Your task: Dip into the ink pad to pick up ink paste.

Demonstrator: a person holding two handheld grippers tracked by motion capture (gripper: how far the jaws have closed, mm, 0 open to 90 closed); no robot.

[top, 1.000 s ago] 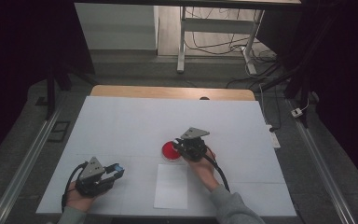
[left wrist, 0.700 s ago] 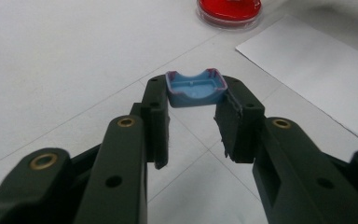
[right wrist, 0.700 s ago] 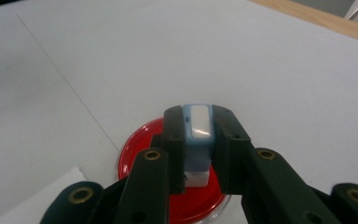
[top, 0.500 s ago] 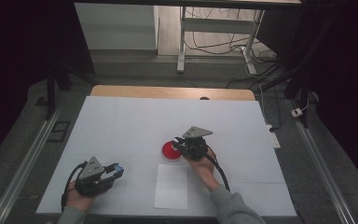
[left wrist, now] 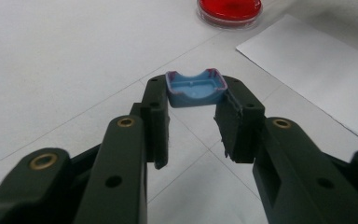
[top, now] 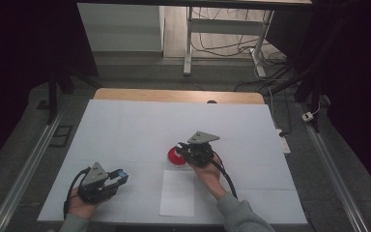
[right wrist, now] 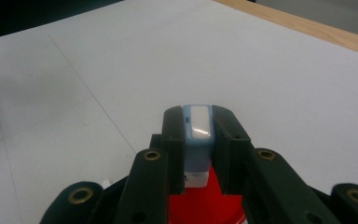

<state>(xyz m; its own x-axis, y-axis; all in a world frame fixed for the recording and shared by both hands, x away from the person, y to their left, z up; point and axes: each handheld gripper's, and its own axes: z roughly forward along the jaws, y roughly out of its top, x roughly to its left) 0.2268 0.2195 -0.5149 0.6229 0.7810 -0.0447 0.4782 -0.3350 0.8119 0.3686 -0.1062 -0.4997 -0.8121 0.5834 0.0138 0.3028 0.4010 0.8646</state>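
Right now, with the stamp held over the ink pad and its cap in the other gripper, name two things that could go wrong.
1. The right gripper holds the stamp above the red ink pad; a tilted press may ink it unevenly.
2. The left gripper pinches the blue cap at its fingertips only; it could slip onto the table.

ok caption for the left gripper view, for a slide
Left gripper clamps a blue cap; red ink pad and white paper beyond.

Your grippers are chunky matte black, the left gripper [left wrist: 193, 135] and right gripper [right wrist: 196, 154] both with brass-ringed pivot holes. Each has a grey three-cornered plate on top and a trailing black cable. You're wearing grey sleeves [top: 239, 215].
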